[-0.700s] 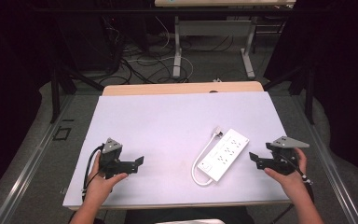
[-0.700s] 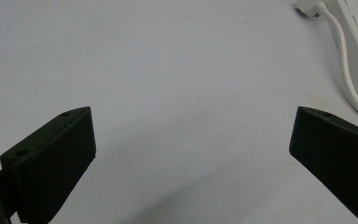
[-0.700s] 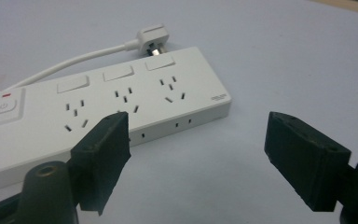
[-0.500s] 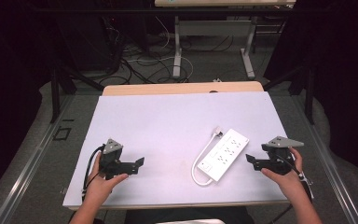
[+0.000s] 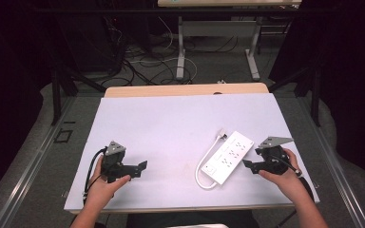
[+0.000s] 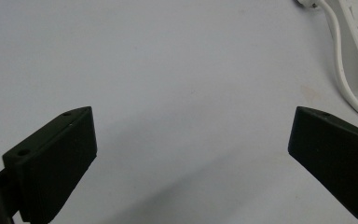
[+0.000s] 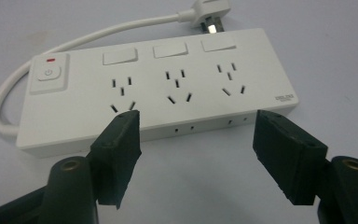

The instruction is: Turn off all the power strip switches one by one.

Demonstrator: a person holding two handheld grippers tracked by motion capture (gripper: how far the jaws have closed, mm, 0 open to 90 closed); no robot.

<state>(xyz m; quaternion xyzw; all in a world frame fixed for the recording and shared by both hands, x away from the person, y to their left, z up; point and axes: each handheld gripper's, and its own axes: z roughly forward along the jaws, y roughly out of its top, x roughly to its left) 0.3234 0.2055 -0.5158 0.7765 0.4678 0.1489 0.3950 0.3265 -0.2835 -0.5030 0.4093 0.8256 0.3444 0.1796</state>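
The white power strip (image 7: 154,88) lies just ahead of the right gripper (image 7: 196,140), broadside to it: in the right gripper view its long axis runs across the gap between the jaws, with the near long edge close in front of the fingertips (image 7: 121,140) but apart from them. The strip's length is far wider than that gap, so a grasp across it would, I judge, call for turning the wrist to bring the jaws over its short width, or for taking it at one end. The right jaws stand spread with nothing between them. The switch end sits off beyond the left-hand finger, and the plug (image 7: 208,14) with its looped cord (image 7: 9,93) lies past the far edge. In the high view the strip (image 5: 228,157) lies aslant just beside the right gripper (image 5: 248,165) and well apart from the left gripper (image 5: 140,168), so the right hand is the nearer. The left gripper's fingers (image 6: 56,158) are spread wide over bare white table (image 6: 168,70), holding nothing. Against the earlier frames, the right gripper has drawn closer to the strip; the left has kept its place.
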